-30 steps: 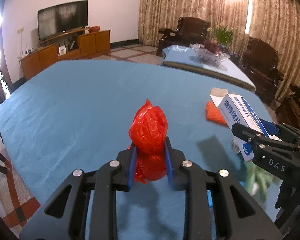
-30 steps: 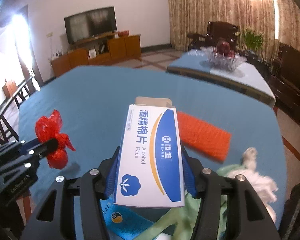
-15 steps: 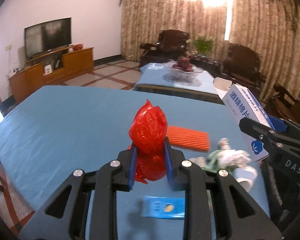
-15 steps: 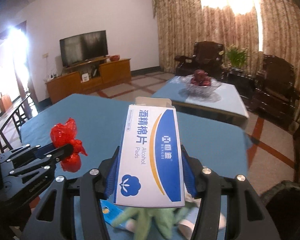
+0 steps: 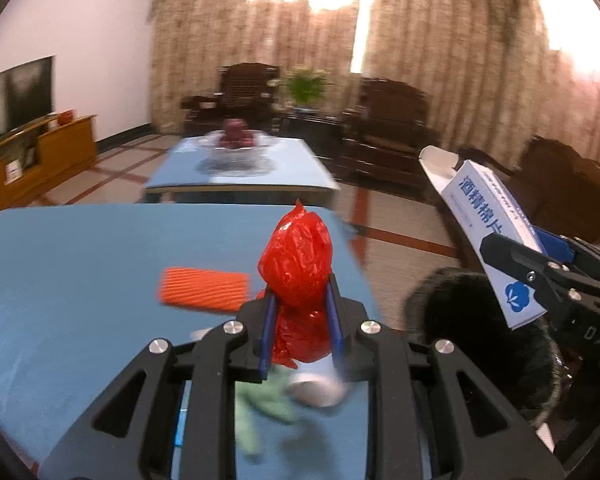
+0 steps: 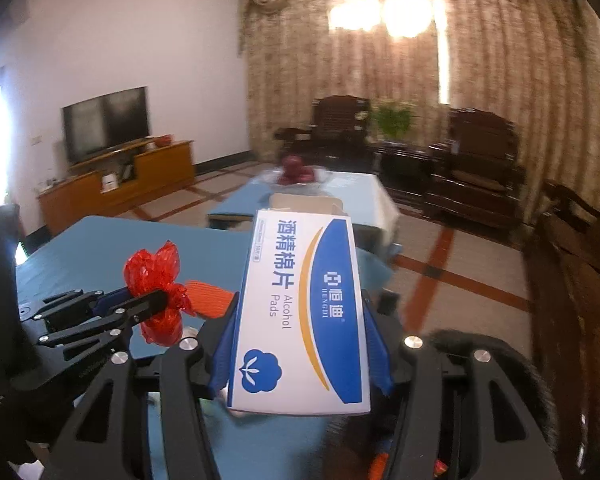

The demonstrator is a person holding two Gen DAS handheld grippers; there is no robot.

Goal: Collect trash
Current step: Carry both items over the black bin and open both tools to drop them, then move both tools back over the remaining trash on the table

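Observation:
My left gripper (image 5: 300, 298) is shut on a crumpled red plastic bag (image 5: 296, 252), held above the right end of the blue table (image 5: 80, 260). To its right, my right gripper (image 5: 540, 268) is shut on a white and blue alcohol pads box (image 5: 488, 216) with its top flap open. That box hangs over a black-lined bin (image 5: 460, 300) beside the table. In the right wrist view the box (image 6: 300, 312) fills my right gripper (image 6: 300, 320). The red bag (image 6: 156, 276) sits in my left gripper (image 6: 152, 300) at the left.
An orange ribbed piece (image 5: 204, 289) lies on the table, with a green scrap (image 5: 268, 400) and a white wad (image 5: 320, 390) near its front edge. Beyond stand a low table with a fruit bowl (image 5: 236, 144), dark armchairs (image 6: 480, 160) and a TV cabinet (image 6: 116, 188).
Both grippers have swung to the right and risen, each keeping its load. The view has passed from the table's middle to its right edge, and the black bin has come into sight.

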